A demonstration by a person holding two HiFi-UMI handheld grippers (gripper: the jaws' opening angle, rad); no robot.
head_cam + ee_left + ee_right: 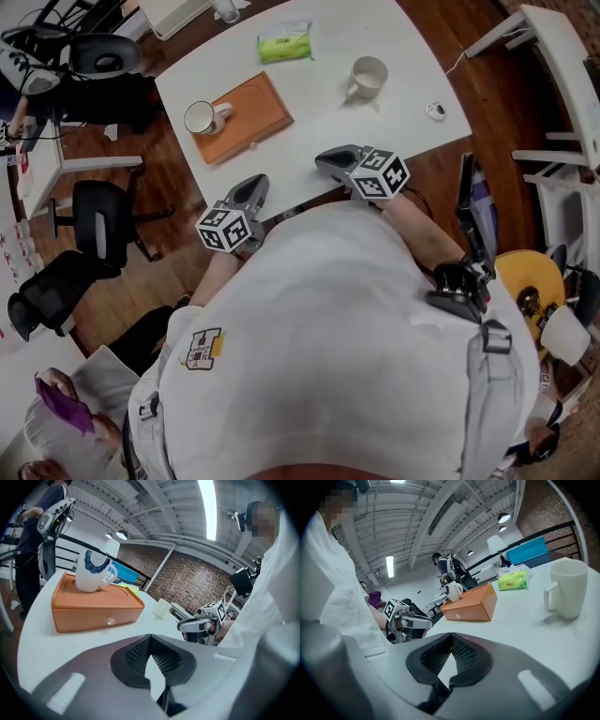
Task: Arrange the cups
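My left gripper [248,193] and right gripper [330,160] hover at the white table's [375,28] near edge, jaws closed on nothing, probably poised to reach. A blue-patterned white mug [201,118] sits atop the orange wooden box [255,111]. A plain cream mug [367,76] stands well apart.

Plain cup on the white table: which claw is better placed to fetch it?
Right. The right claw, shut and empty, sits nearer the plain cup; the left claw faces the orange box.

No legible text anywhere. Print on the green packet [284,42] on the worktop [412,103] is too small to read. Shirt emblem [202,349] is too blurred.
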